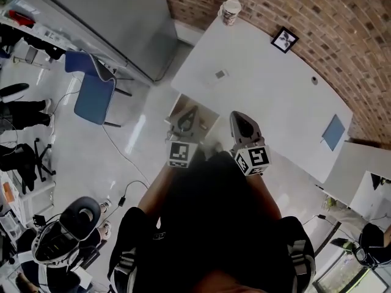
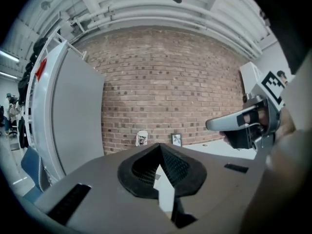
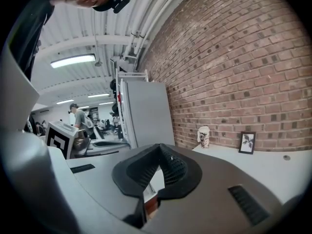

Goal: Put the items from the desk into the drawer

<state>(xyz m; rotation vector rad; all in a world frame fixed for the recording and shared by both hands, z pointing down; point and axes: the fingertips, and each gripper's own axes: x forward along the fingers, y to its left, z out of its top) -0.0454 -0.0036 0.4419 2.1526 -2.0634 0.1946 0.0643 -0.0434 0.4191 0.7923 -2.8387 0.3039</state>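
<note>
Head view: both tools were held out in front of the person, at the near edge of the white worktop. The left tool was shut and empty, over what looked like an open drawer. The right tool was just beside it, over the worktop edge. All the items lay ahead of the tools:
- a small grey item, closest and roughly straight ahead
- a paper cup at the far left corner by the brick wall
- a picture frame against the wall, further right
- a blue flat item well off to the right, on the right tool's side

The worktop's long axis ran from upper left to lower right.

Left gripper view: the left tool had its jaws together with nothing between them. The paper cup and picture frame stood well beyond the tips. The right tool was alongside.

Right gripper view: the right tool had its tips meeting and held nothing. The paper cup and picture frame were ahead and to the right on the worktop.

Judgement: the grey item suited either tool, and the blue one suited the right.
</note>
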